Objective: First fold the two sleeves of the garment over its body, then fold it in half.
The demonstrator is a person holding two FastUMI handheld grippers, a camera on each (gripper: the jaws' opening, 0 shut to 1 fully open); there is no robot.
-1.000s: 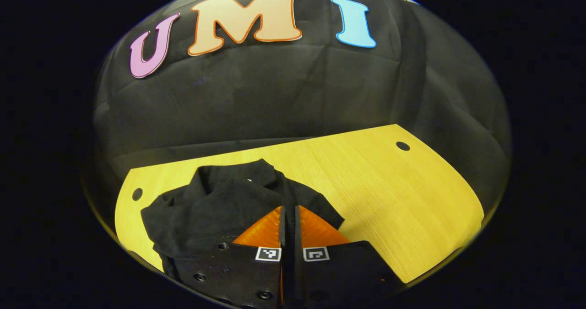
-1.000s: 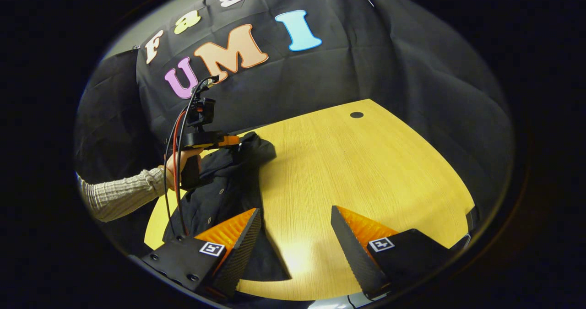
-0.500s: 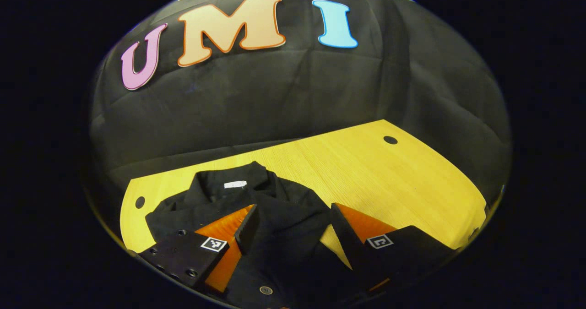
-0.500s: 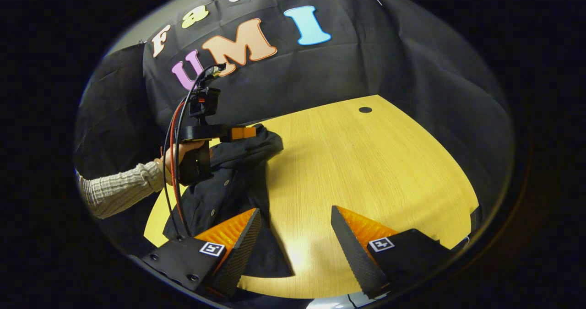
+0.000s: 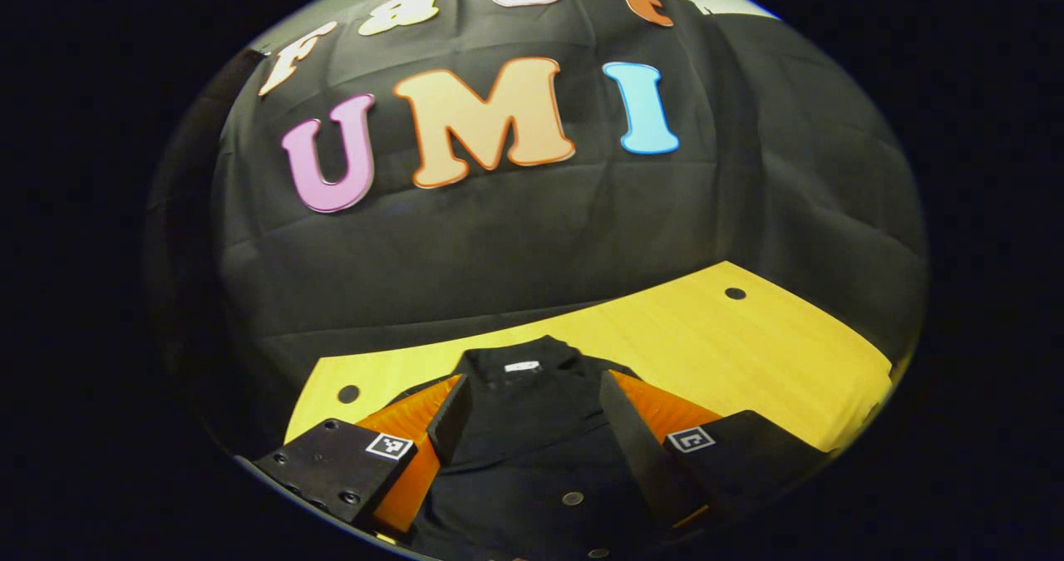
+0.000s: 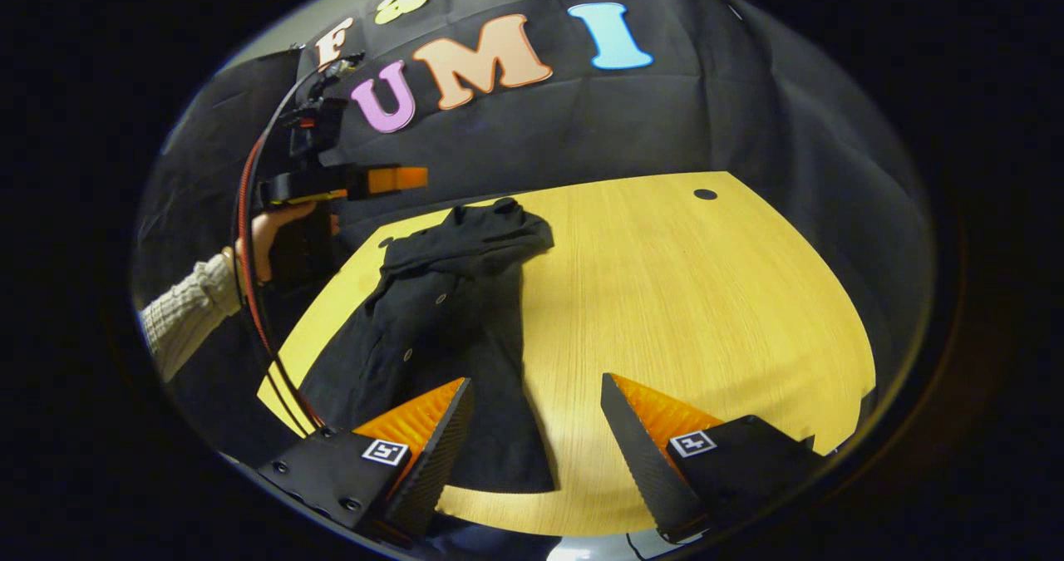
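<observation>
A black buttoned garment (image 6: 449, 303) lies lengthwise on the left part of the yellow table (image 6: 682, 295), its collar end bunched at the far side. In the left gripper view the garment (image 5: 532, 428) lies below my left gripper (image 5: 528, 407), collar and white tag farthest from me. The left gripper is open, raised above the cloth and holding nothing. In the right gripper view the left gripper (image 6: 399, 179) hangs in the air above the collar end, held by a hand in a knitted sleeve (image 6: 179, 320). My right gripper (image 6: 536, 411) is open near the garment's near hem, with nothing between its fingers.
Round holes (image 6: 705, 194) mark the table's far corners, one (image 5: 348, 394) just left of the garment. The booth's black cloth wall (image 6: 582, 120) rises right behind the table. Bare tabletop stretches to the right of the garment.
My left gripper was shut on the garment a second ago; it opened, let the cloth go and rose above the collar end. The right gripper stayed open.
</observation>
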